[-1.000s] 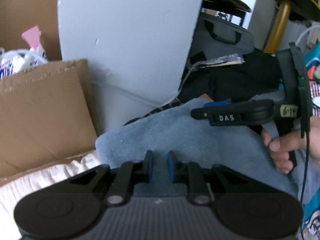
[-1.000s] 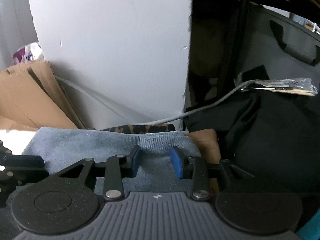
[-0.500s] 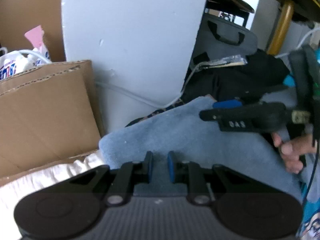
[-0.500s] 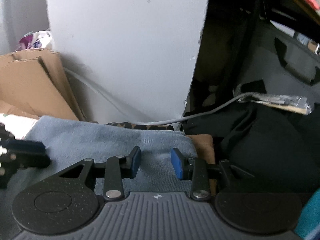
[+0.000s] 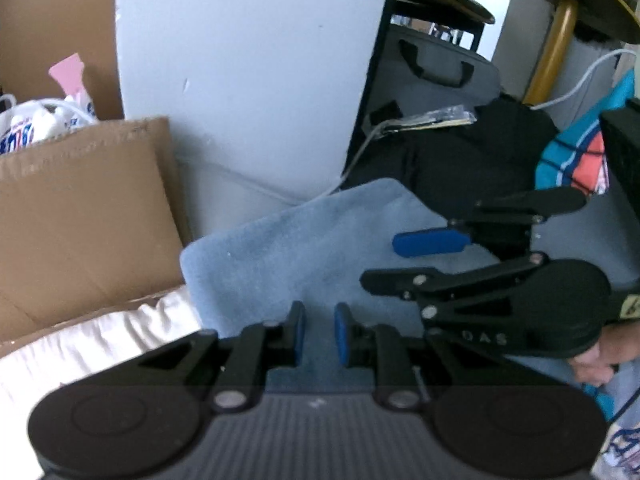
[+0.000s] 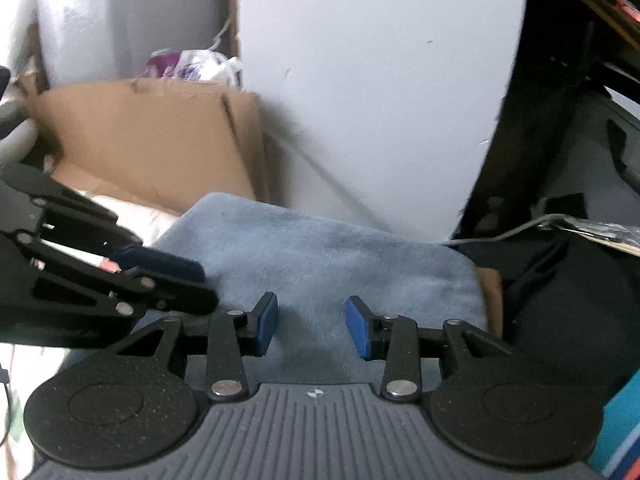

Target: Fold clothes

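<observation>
A folded light-blue garment [image 5: 280, 248] lies in front of both grippers; the right wrist view shows its rounded far edge [image 6: 340, 248]. My left gripper [image 5: 320, 332] sits at its near edge, its blue pads a narrow gap apart with the fabric filling that gap. In the right wrist view the left gripper [image 6: 206, 288] reaches in over the garment's left part. My right gripper [image 6: 312, 326] hovers over the garment's right part. Its jaws are opening, and the cloth below them is flat and unpinched. It appears on the right in the left wrist view [image 5: 380, 262], held by a hand [image 5: 600, 356].
A cardboard box [image 5: 80, 208] stands to the left, and a white panel [image 5: 248, 80] rises just behind the garment. Cream fabric [image 5: 100, 340] lies at the near left. Black clothing [image 5: 460, 168], a grey cable [image 5: 360, 156] and a teal-and-orange garment [image 5: 576, 160] crowd the right.
The right gripper has swung nearer to the left one, rolled, and its pads stand wider apart. The left gripper keeps the same narrow gap and has shifted only slightly.
</observation>
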